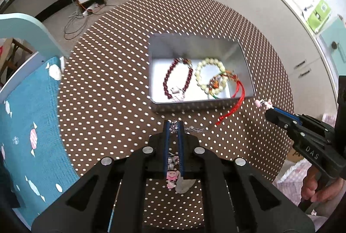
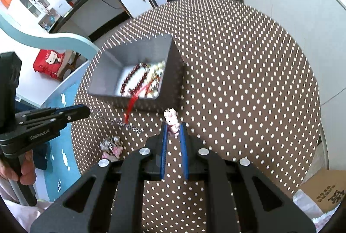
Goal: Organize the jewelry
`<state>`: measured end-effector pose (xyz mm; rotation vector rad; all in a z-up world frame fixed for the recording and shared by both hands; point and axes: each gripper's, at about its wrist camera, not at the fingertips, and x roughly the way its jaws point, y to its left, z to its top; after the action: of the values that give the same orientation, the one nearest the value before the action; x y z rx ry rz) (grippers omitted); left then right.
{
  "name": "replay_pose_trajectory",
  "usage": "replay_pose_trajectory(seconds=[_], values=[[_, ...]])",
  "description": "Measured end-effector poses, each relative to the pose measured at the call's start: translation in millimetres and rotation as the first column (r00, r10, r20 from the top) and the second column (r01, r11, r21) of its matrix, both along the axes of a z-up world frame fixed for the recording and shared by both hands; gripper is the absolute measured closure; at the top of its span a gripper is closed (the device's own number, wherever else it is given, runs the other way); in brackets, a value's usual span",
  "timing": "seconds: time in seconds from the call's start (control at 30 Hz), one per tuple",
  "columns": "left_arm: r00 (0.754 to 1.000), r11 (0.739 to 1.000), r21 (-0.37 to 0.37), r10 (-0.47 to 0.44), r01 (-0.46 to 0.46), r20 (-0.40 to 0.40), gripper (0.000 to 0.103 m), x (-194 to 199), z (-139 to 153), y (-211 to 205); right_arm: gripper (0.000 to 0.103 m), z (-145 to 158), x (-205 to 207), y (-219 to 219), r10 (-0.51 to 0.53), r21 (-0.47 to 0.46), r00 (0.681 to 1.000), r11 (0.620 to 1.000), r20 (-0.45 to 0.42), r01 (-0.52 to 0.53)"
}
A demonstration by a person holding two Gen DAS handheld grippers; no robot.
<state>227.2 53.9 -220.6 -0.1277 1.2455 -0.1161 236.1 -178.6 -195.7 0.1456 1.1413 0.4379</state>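
A grey metal tin (image 1: 194, 104) (image 2: 108, 73) stands open on the dotted round table (image 1: 108, 81). In it lie a dark red bead bracelet (image 1: 167, 77), a pale bead bracelet (image 1: 210, 75) and a red cord (image 1: 231, 112) that trails over the front wall. My left gripper (image 1: 174, 125) (image 2: 86, 112) is shut on a silver chain (image 2: 116, 121) with pink charms (image 1: 173, 178) hanging low. My right gripper (image 2: 173, 131) (image 1: 268, 108) is shut on a small pink pig charm (image 2: 172, 119) (image 1: 262, 103), just right of the tin.
A light blue chair (image 1: 28, 25) with a teal cushion (image 1: 32, 125) stands at the table's left. White cabinets (image 1: 270, 6) line the right side. A cardboard box (image 2: 324, 189) sits on the floor at the right. A desk and cables are at the back left.
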Motion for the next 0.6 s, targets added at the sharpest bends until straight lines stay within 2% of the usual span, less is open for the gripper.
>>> replay_pose_trajectory(seconds=[0.3, 0.43, 0.6], values=[[0.993, 0.998, 0.005, 0.069, -0.07, 0.099, 0.096, -6.8, 47.3, 6.8, 0.092, 22.9, 9.4, 5.7, 0.01, 0.0, 0.997, 1.0, 0.073, -0.01], [0.988, 0.997, 0.005, 0.081, -0.082, 0.134, 0.096, -2.1, 58.5, 6.2, 0.092, 34.8, 12.1, 6.5, 0.013, -0.03, 0.992, 1.0, 0.126, -0.009], [0.98, 0.997, 0.01, 0.079, -0.083, 0.184, 0.096, 6.9, 75.6, 4.0, 0.092, 54.6, 20.9, 13.0, 0.024, -0.021, 0.983, 1.0, 0.18, -0.02]])
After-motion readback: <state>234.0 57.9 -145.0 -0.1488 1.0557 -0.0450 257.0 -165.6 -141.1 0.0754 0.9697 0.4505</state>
